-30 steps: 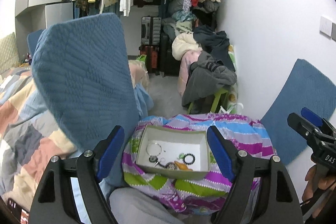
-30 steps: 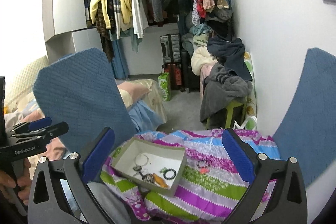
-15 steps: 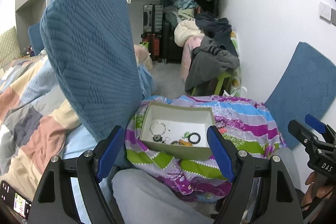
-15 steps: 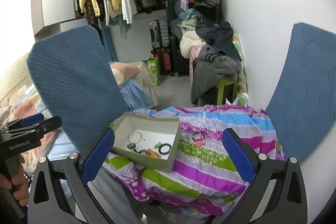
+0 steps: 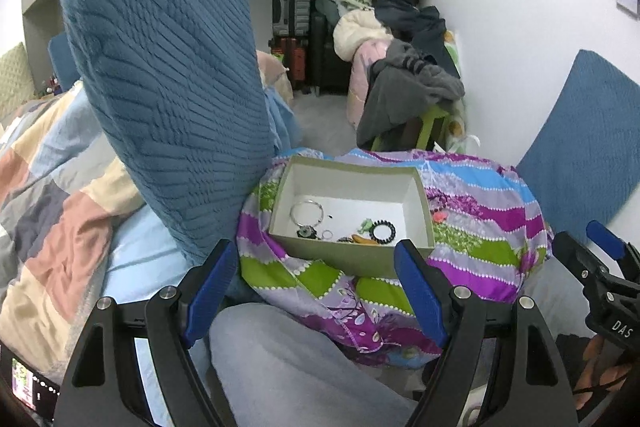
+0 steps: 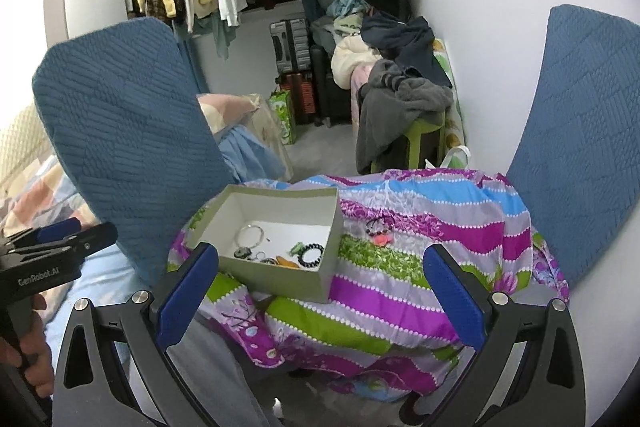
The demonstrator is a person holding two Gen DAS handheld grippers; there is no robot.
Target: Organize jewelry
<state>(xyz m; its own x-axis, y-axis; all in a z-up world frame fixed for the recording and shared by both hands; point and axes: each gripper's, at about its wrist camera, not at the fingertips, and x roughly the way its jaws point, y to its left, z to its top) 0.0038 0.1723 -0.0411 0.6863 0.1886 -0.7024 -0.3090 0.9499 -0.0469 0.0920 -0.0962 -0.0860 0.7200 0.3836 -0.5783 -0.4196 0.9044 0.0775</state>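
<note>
An open grey-green box with a white floor sits on a striped purple, blue and green cloth. In it lie a silver ring bracelet, a black bead bracelet and several small pieces. A dark bracelet with an orange-pink charm lies on the cloth right of the box. My left gripper is open and empty, short of the box. My right gripper is open and empty, in front of the box's near right corner.
A big blue quilted cushion stands left of the box. Another blue cushion leans on the right wall. A patchwork bedspread lies at left. Piled clothes, suitcases and a hanging rail fill the back.
Both grippers have tilted down and drawn nearer the cloth and box, so the box sits higher and larger in view. Both stay open and empty.
</note>
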